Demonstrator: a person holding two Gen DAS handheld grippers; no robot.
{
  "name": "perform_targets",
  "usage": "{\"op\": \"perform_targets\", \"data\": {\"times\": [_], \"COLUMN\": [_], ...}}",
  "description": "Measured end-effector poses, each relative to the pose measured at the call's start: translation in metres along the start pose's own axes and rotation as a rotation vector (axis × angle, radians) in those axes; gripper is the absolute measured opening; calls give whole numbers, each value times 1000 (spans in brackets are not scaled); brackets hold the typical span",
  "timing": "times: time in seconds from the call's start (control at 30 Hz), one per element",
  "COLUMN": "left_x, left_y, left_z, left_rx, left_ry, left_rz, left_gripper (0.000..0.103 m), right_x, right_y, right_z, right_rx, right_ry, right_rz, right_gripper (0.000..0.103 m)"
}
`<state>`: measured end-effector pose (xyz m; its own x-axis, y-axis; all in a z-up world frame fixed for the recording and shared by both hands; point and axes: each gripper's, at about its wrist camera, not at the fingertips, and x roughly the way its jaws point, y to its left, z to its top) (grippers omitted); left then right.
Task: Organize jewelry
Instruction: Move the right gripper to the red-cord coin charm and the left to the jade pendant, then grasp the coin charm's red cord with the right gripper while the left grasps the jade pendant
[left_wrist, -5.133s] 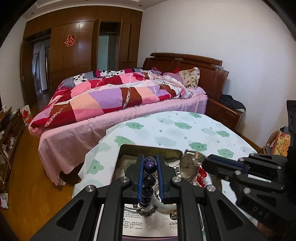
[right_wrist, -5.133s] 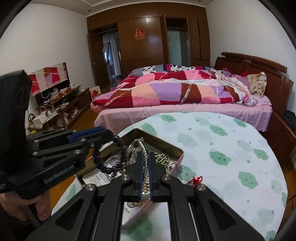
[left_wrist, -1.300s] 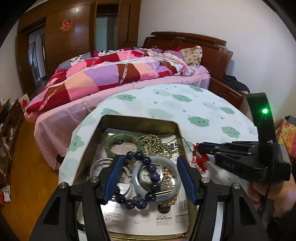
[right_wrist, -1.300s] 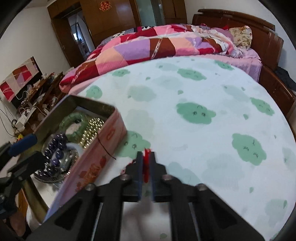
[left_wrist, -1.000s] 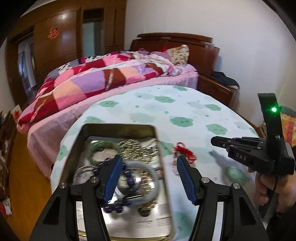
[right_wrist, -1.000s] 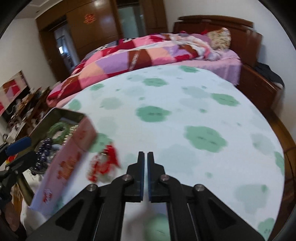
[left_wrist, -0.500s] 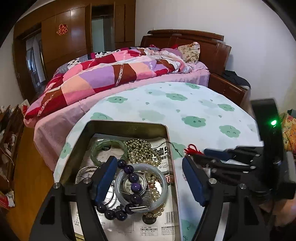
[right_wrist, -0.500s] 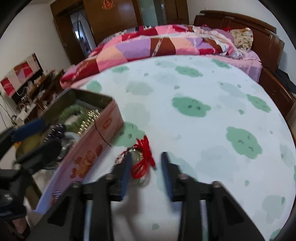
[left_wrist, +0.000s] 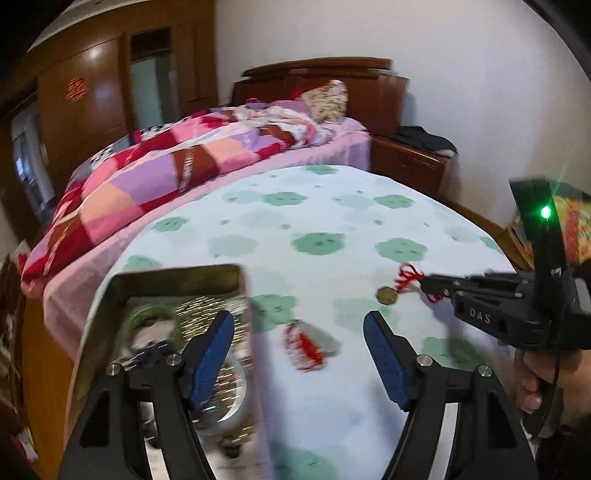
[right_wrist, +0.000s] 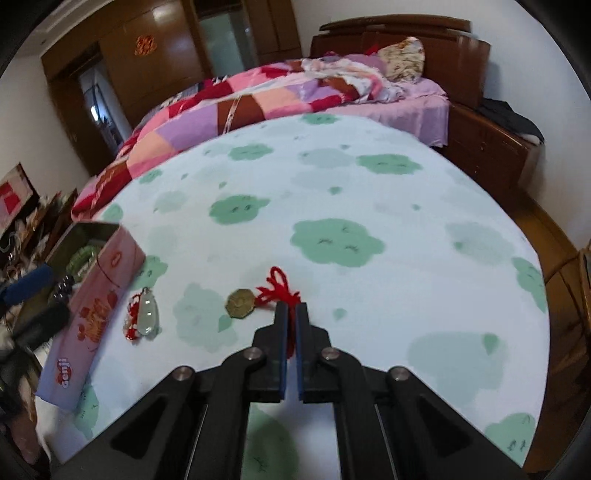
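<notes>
A gold coin pendant (right_wrist: 240, 303) on a red cord (right_wrist: 277, 287) lies on the cloud-print tablecloth. My right gripper (right_wrist: 290, 310) is shut on that cord; the left wrist view shows its tips (left_wrist: 428, 286) beside the coin (left_wrist: 386, 295). A pale jade pendant (right_wrist: 146, 314) with red cord rests by the pink jewelry tin (right_wrist: 92, 295). My left gripper (left_wrist: 297, 325) hangs open and empty above the blurred jade pendant (left_wrist: 306, 341). Bangles and beads fill the tin (left_wrist: 177, 275).
The round table (right_wrist: 424, 277) ends close on the right and front. A bed with a patchwork quilt (right_wrist: 258, 96) stands behind it, with a wooden nightstand (right_wrist: 491, 147) at the right. A hand (left_wrist: 532, 384) holds the right gripper.
The left gripper has swung right, from over the tin to over the jade pendant. The right gripper, open half a second ago, has shut on the red cord and drawn the coin pendant rightward.
</notes>
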<state>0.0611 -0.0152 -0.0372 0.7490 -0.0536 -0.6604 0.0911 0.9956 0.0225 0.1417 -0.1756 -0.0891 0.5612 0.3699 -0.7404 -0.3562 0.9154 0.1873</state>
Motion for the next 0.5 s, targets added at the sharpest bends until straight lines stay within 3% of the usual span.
{"op": "perform_targets", "data": {"times": [0.07, 0.1, 0.13, 0.3, 0.37, 0.5], "left_x": [8, 17, 23, 64, 66, 74], "left_y": [-13, -21, -23, -27, -31, -29], "left_z": [1, 1, 1, -5, -2, -1], "left_rx": [42, 59, 59, 31, 50, 29], "left_ry": [17, 51, 74, 202, 205, 207], "left_rz": [-5, -28, -45, -17, 29, 24], "left_gripper": [60, 46, 42, 42, 42, 42], "right_x": [-3, -4, -5, -8, -9, -8], "right_y": [2, 2, 2, 1, 2, 3], "right_z": [1, 1, 2, 1, 0, 0], "right_rx": [-13, -15, -14, -10, -15, -21], "right_ry": [-11, -15, -20, -47, -52, -55], "right_rz": [-7, -8, -7, 3, 0, 3], "right_gripper": [5, 5, 5, 5, 5, 5]}}
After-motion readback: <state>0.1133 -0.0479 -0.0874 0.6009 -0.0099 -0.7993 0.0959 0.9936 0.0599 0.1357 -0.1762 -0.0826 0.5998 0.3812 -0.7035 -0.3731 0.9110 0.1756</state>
